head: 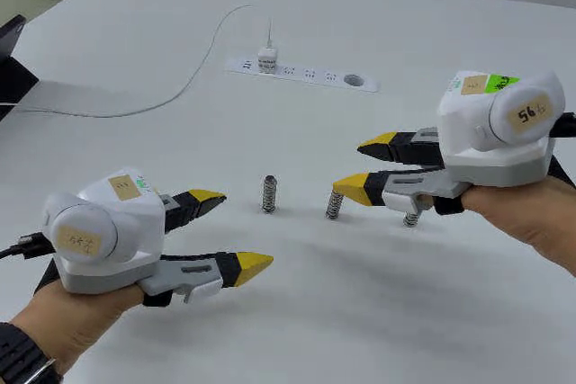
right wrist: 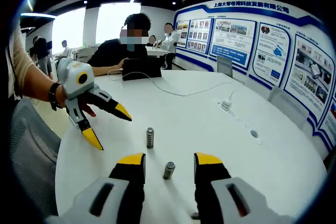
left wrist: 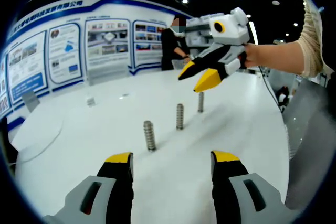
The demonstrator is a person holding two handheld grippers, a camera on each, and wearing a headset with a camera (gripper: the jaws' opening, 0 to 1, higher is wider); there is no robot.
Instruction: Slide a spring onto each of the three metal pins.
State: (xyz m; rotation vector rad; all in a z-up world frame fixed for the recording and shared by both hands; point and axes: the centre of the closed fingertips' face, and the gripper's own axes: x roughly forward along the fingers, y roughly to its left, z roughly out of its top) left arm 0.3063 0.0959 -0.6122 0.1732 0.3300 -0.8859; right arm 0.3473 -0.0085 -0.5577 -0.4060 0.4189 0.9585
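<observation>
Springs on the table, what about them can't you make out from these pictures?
Head view: the rightmost spring is mostly hidden under the right gripper.
Right gripper view: that spring is nearly cut off at the bottom, between the jaws.
All views: coils cover whatever is inside the left spring and middle spring; pins cannot be told.

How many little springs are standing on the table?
3: one spring alone at left, one beside the right gripper's lower tip, one half hidden under that gripper.
</observation>
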